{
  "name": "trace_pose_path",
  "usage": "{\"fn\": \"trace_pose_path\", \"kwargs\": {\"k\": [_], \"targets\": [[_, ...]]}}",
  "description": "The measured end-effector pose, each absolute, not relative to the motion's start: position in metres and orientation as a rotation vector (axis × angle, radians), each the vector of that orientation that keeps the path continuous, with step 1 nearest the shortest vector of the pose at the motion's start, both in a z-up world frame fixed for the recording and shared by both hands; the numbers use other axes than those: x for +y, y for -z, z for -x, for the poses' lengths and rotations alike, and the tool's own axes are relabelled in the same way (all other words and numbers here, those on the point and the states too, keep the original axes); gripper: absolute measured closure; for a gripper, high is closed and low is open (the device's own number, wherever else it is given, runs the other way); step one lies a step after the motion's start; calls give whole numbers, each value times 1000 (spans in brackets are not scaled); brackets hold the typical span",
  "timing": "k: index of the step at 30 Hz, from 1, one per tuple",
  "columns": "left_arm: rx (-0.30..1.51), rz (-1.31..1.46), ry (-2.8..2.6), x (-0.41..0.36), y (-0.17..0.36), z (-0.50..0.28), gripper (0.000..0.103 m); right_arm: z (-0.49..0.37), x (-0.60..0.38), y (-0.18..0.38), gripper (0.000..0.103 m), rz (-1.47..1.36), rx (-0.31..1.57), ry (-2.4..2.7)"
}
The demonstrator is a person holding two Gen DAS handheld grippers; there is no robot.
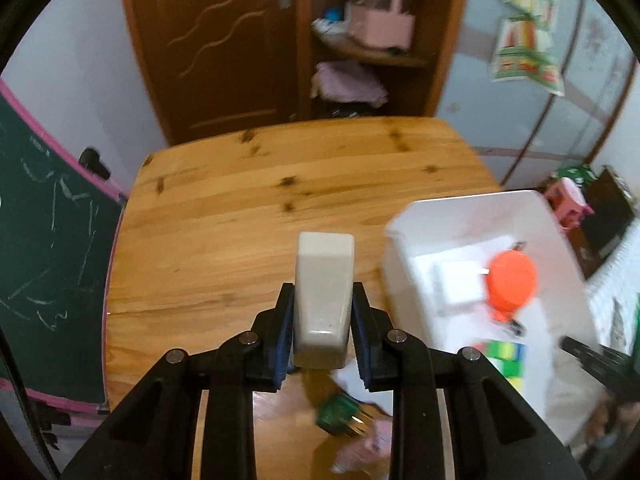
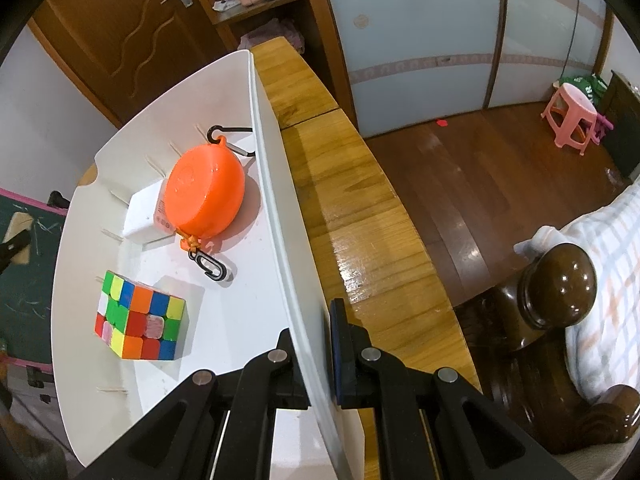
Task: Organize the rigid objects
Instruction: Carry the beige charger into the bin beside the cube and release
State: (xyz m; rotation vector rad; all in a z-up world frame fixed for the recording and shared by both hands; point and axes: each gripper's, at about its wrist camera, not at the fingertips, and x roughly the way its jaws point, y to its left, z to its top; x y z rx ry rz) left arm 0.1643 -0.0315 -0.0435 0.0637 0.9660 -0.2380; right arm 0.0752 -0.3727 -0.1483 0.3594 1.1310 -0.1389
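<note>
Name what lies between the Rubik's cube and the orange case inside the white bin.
A black clip on the orange case, seen in the right wrist view; otherwise bare bin floor before the Rubik's cube.

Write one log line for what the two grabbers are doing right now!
left gripper: shut on cream block, above table | right gripper: shut on white bin wall | in bin: cube, orange case, white charger

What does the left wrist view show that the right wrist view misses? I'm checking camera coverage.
Only the left wrist view shows the left claw shut on a beige block and a green object on the table.

Only the right wrist view shows the right claw clamping the white bin wall.

Both show the bin, orange case, white block and puzzle cube.
</note>
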Motion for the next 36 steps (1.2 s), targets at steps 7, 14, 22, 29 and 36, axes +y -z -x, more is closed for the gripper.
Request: {"fn": "trace_pose_path", "kwargs": {"k": [7,14,22,29,36], "targets": [[910,-82,362,-64,7,-118,74,-73,-376,149,97,-369,1119,139],[887,-104,437,-91,-9,-85,74,-71,-374,149,97,-363,1111,144],[908,-127,487,-121,-10,-74,74,-74,-377,148,97,-390,1124,128],[972,-156,532,-152,10,-71,74,-79,-383,150,96,-409,1164,79],[1080,-217,563,-182,49,-70,74,-78,-386,151,94,-435,1169,59]]}}
